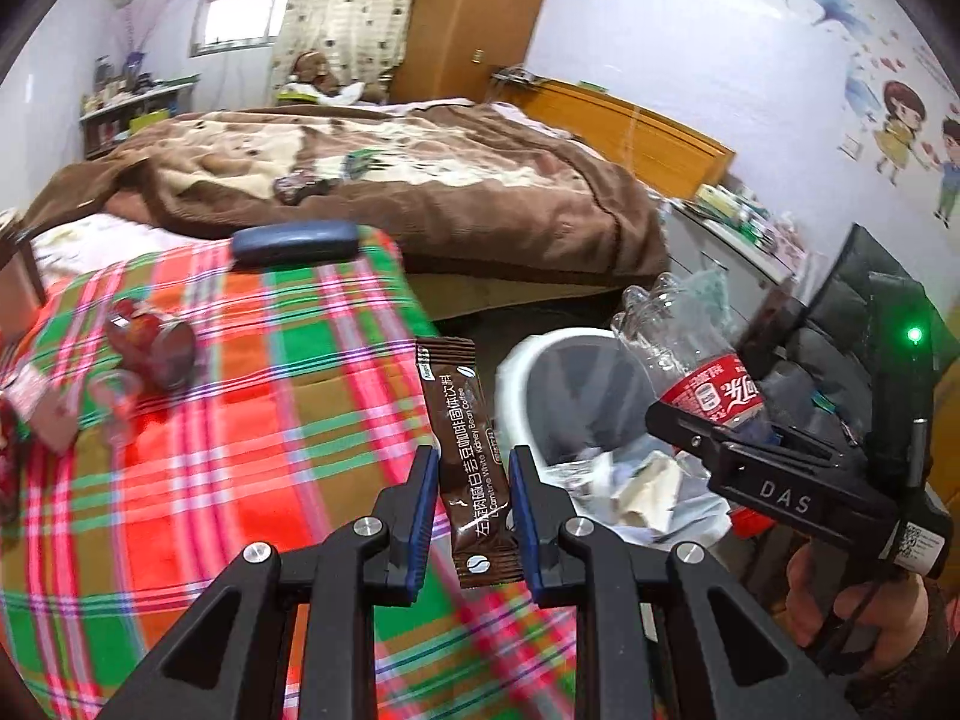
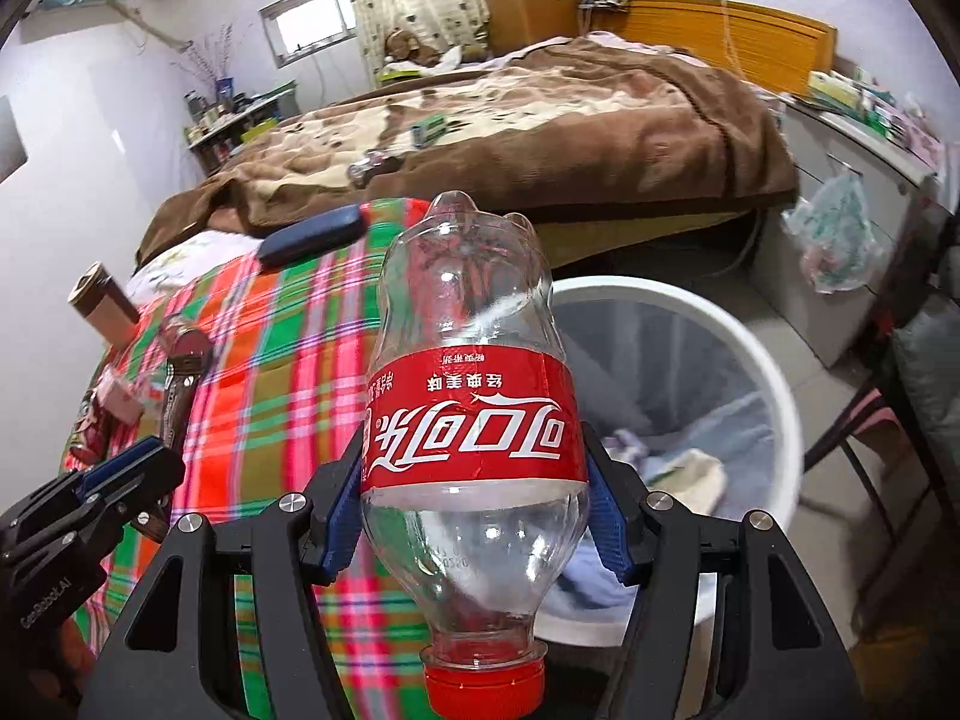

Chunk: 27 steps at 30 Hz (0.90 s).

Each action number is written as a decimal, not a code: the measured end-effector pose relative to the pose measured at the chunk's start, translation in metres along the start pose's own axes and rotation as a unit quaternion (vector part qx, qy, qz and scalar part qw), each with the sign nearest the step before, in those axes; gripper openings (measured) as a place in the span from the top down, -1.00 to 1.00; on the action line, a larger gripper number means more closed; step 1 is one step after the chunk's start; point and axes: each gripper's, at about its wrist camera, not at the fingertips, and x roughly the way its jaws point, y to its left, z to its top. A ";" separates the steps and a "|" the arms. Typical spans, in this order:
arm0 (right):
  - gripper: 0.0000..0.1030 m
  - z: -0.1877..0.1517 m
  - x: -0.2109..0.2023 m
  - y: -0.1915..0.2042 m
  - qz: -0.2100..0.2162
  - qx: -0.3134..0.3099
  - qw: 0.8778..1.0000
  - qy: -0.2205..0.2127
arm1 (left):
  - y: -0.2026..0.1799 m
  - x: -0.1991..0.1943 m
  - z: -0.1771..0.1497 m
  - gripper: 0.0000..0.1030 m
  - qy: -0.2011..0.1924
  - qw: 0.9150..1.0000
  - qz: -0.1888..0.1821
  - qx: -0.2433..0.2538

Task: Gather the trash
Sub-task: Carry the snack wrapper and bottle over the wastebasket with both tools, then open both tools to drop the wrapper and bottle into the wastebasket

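Above the bin [image 2: 774,372], left tongs [image 1: 474,483] pinch a sachet [image 1: 471,462], right tongs [image 2: 474,516] a bottle [image 2: 471,420], contents mostly hidden.

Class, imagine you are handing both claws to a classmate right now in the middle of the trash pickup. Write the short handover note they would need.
Left claw: a brown coffee sachet stands between its pads, though they look slightly apart, so the grip is unclear.
Right claw: shut on an empty cola bottle, held cap toward the camera.
The white trash bin sits on the floor beside the plaid cloth and already holds paper scraps.
Left to do: drop the bottle and the sachet into the bin, then fetch the red wrappers lying on the cloth.
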 end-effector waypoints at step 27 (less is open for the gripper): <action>-0.24 -0.003 0.029 -0.083 -0.045 0.018 0.998 0.043 | -0.094 0.100 0.003 0.50 0.078 0.994 -0.064 0.044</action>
